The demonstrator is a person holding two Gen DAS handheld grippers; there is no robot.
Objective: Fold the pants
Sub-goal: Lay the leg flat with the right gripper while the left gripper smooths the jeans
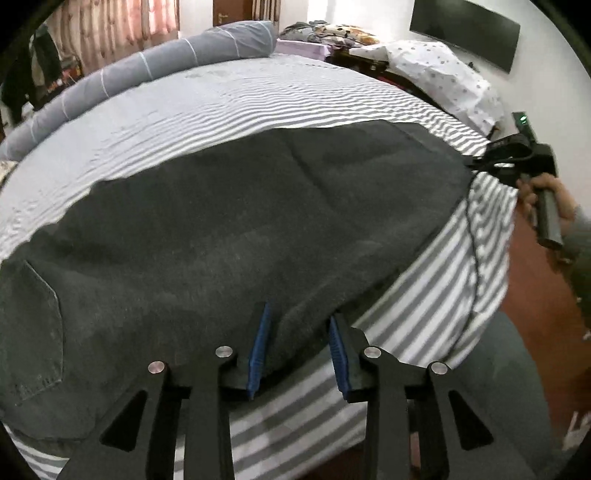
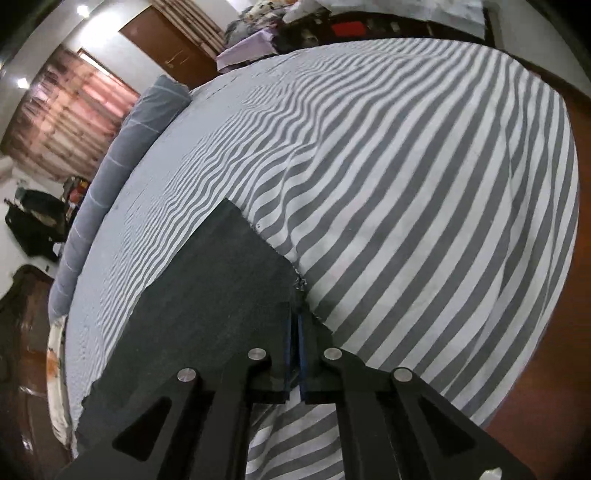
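Note:
Dark grey pants (image 1: 229, 229) lie flat across the striped bed (image 1: 258, 99), with a back pocket at the left. My left gripper (image 1: 300, 314) is open, its blue pads astride the near edge of the pants. In the left wrist view my right gripper (image 1: 476, 162) pinches the far right hem corner, held by a hand. In the right wrist view the right gripper (image 2: 295, 317) is shut on the hem corner of the pants (image 2: 221, 295), with a frayed thread just beyond the tips.
A long grey bolster (image 1: 147, 70) lies along the far side of the bed. Pillows and piled clothes (image 1: 436, 70) sit beyond the bed, under a wall TV (image 1: 465, 29). Reddish floor (image 2: 561, 332) borders the bed on the right. Curtains (image 2: 70, 114) and a door stand behind.

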